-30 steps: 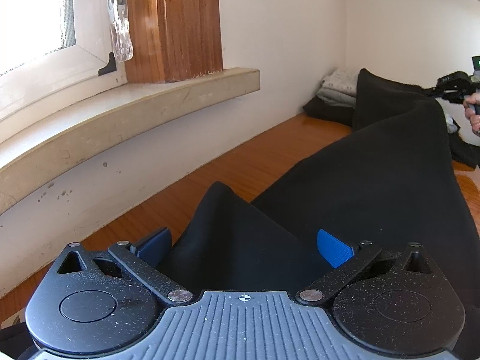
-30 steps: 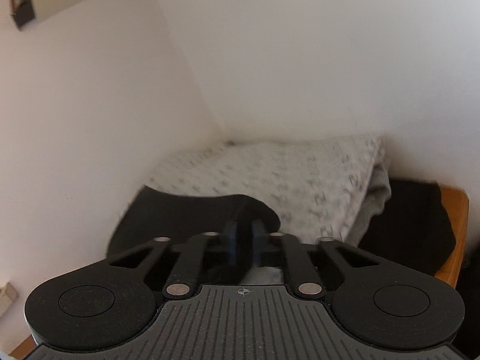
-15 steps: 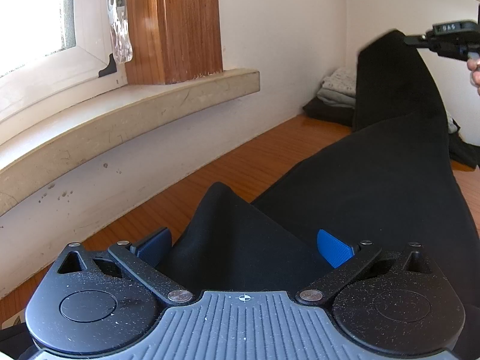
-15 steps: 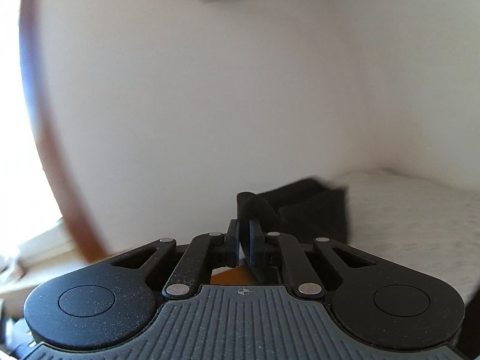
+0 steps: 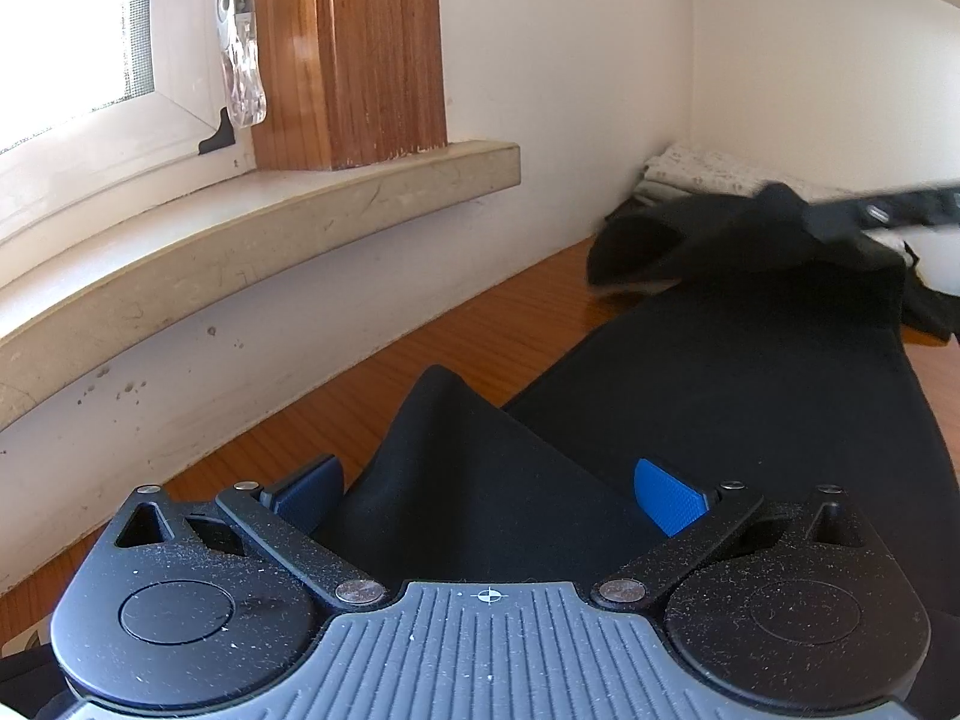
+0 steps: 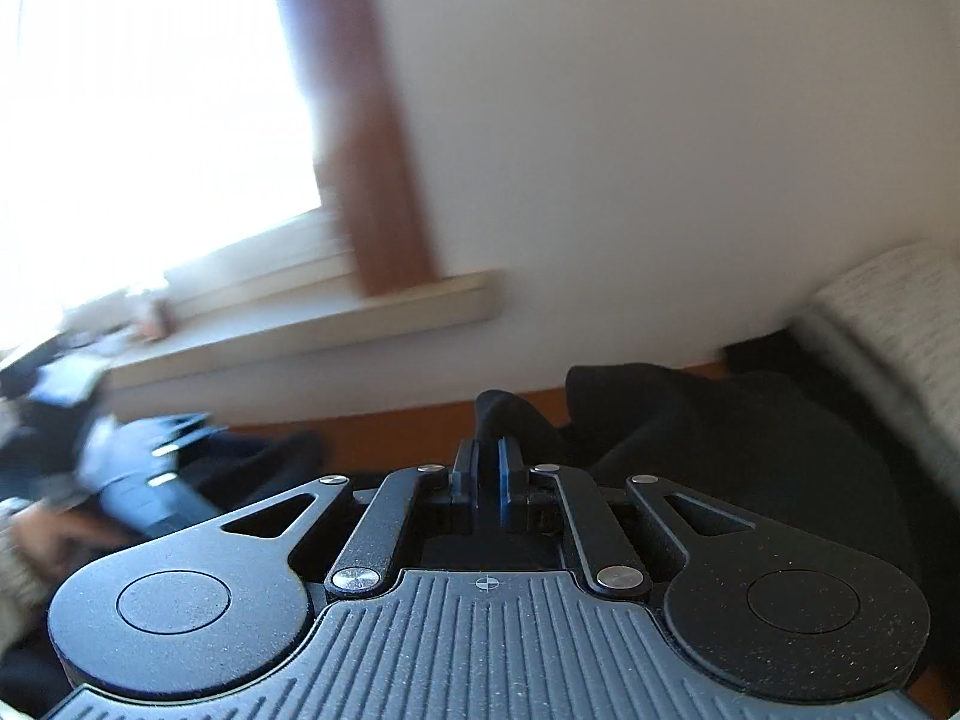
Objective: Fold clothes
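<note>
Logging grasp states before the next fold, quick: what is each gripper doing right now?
Left gripper: open, black garment bunched between its fingers.
Right gripper: shut on the black garment's far end.

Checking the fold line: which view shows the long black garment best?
The left wrist view: the long black garment stretches sharply across the wooden table. The right wrist view shows only a blurred bunch at the closed right gripper.

garment (image 5: pixel 750 372): plain black
fingers (image 5: pixel 669 504): blue pads
surface (image 5: pixel 480 330): orange-brown wood
folded pile (image 5: pixel 702 171), 1 o'clock: grey, speckled
</note>
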The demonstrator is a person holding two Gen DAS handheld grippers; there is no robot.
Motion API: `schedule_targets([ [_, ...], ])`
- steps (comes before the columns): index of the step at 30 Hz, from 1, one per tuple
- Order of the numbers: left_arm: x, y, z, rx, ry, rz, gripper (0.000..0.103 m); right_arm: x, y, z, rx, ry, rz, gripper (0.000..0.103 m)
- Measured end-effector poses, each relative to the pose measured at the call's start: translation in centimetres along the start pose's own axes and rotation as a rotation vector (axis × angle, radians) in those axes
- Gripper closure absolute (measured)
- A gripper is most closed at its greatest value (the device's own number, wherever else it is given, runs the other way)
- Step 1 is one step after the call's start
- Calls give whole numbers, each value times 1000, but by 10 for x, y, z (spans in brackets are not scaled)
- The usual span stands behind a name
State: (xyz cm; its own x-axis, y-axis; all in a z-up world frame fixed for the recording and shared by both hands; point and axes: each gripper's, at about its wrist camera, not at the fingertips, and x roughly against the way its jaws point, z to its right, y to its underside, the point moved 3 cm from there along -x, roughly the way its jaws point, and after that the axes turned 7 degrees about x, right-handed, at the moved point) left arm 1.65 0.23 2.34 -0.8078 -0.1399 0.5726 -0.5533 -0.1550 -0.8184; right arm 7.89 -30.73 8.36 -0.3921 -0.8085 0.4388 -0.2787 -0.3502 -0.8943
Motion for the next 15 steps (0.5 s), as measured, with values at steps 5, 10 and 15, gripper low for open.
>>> schedule_targets([
  [5, 1, 1, 0, -2, -1, 1, 0, 3, 28, -22, 58, -55, -51, 87],
  [10, 0, 0, 1, 0, -3, 0, 0, 7, 49, -32, 66, -76, -67, 75],
  [15, 1, 0, 1, -2, -6, 5, 0, 17, 55, -12, -49, -15, 2, 66],
])
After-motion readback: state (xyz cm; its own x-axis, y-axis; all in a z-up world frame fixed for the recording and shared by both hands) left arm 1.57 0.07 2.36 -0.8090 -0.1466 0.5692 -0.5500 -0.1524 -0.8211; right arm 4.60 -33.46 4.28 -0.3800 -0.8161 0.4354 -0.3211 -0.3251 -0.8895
